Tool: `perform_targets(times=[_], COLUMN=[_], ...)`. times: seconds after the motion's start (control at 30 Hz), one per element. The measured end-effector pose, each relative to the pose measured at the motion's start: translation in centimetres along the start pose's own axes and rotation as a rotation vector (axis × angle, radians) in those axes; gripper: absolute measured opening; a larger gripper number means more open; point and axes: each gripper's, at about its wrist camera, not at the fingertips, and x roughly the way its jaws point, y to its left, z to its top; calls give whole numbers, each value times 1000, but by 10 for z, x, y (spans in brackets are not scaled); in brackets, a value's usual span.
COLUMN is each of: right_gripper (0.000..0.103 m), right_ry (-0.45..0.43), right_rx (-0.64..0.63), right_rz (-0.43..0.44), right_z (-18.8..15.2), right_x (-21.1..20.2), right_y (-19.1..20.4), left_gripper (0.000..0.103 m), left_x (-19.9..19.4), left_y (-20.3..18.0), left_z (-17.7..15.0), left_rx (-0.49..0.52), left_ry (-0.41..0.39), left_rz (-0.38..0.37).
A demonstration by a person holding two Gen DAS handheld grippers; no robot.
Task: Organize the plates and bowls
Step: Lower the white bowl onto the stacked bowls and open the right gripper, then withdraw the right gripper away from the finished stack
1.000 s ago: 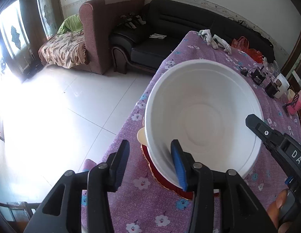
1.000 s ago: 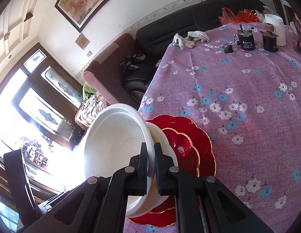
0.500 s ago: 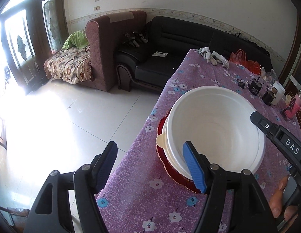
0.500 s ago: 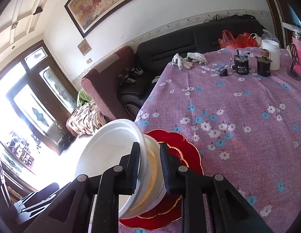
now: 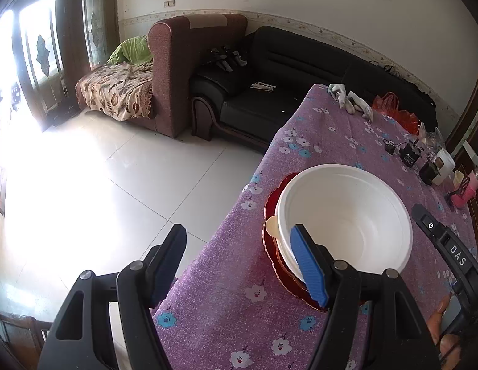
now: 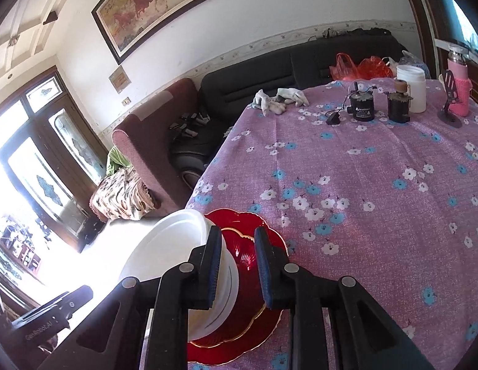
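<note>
A large white bowl (image 5: 347, 219) sits nested in a cream bowl (image 5: 271, 226) on stacked red plates (image 5: 269, 203) near the table's left edge. My left gripper (image 5: 239, 262) hangs open, drawn back from the bowl; its blue pad (image 5: 306, 265) overlaps the near rim in the picture. In the right wrist view the white bowl (image 6: 165, 246) and the gold-trimmed red plates (image 6: 248, 280) lie just ahead. My right gripper (image 6: 239, 268) is open, its left finger (image 6: 212, 265) beside the bowl's wall and nothing pinched. The right gripper's body (image 5: 445, 246) shows beside the bowl.
The purple flowered tablecloth (image 6: 362, 185) drops off to tiled floor (image 5: 100, 185) on the left. At the far end lie grey gloves (image 6: 279, 100), two black motors (image 6: 362, 108), a white jar (image 6: 411, 88), a pink bottle (image 6: 459, 89) and red bags (image 6: 359, 67). Sofas stand beyond.
The right gripper's jaws have parted off the white bowl's rim. The left gripper opened wider and pulled back and up. The bowl now rests level on the stack.
</note>
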Motion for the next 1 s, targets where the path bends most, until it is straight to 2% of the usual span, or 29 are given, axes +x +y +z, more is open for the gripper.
perform_targets(times=[0.2, 0.33, 0.47, 0.63, 0.77, 0.93, 1.0], right_gripper=[24, 24, 24, 24, 24, 24, 24], right_ry=[46, 36, -18, -82, -116, -140, -141], right_rx=[-20, -12, -8, -19, -39, -60, -87], right_rz=[-16, 5, 14, 61, 45, 44, 53], right_z=[-12, -12, -3, 0, -4, -18, -28], right_x=[16, 12, -9, -41, -64, -89, -96], right_y=[4, 3, -6, -35, -66, -103, -114], left_gripper=[69, 69, 69, 69, 78, 79, 84], left_x=[-1, -2, -7, -24, -35, -43, -46], left_y=[-2, -9, -25, -69, -103, -128, -134], left_z=[-1, -3, -9, -26, -43, -60, -67], left_rx=[-2, 9, 28, 129, 212, 236, 224], left_ry=[0, 4, -7, -77, -128, -152, -167], left_rz=[-16, -40, -79, -128, -147, -150, -140])
